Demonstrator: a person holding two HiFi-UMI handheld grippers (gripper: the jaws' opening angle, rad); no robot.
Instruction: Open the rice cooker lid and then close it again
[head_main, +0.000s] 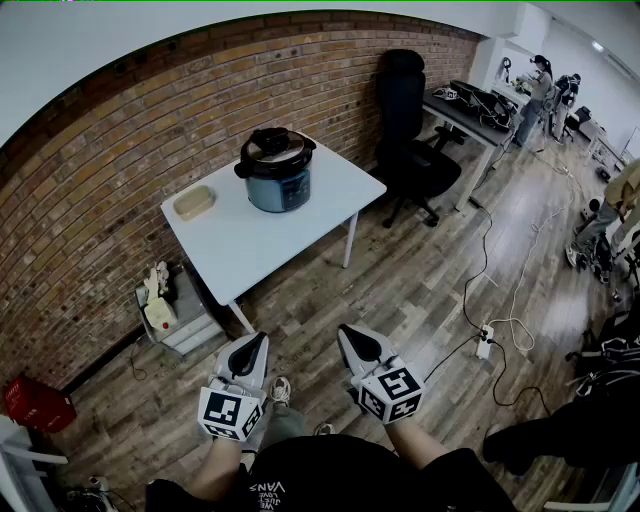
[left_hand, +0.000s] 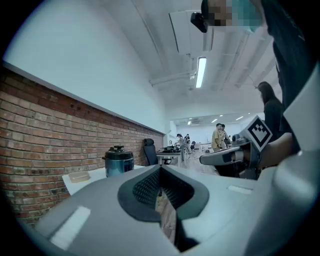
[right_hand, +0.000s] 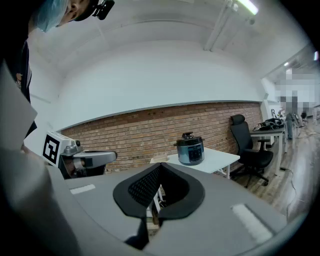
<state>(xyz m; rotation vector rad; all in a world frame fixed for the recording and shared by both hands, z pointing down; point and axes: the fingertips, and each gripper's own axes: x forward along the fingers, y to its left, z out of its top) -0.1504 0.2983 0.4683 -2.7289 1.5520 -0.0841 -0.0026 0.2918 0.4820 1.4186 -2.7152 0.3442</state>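
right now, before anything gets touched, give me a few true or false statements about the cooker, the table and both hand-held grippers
1. The rice cooker has its lid down. True.
2. The left hand-held gripper is clamped on the lid's knob. False: its jaws are together on nothing, and it is held well short of the table.
3. A small beige container lies on the white table beside the cooker, apart from it. True.
4. The right hand-held gripper has its jaws wide apart. False: they are together, with nothing between them.
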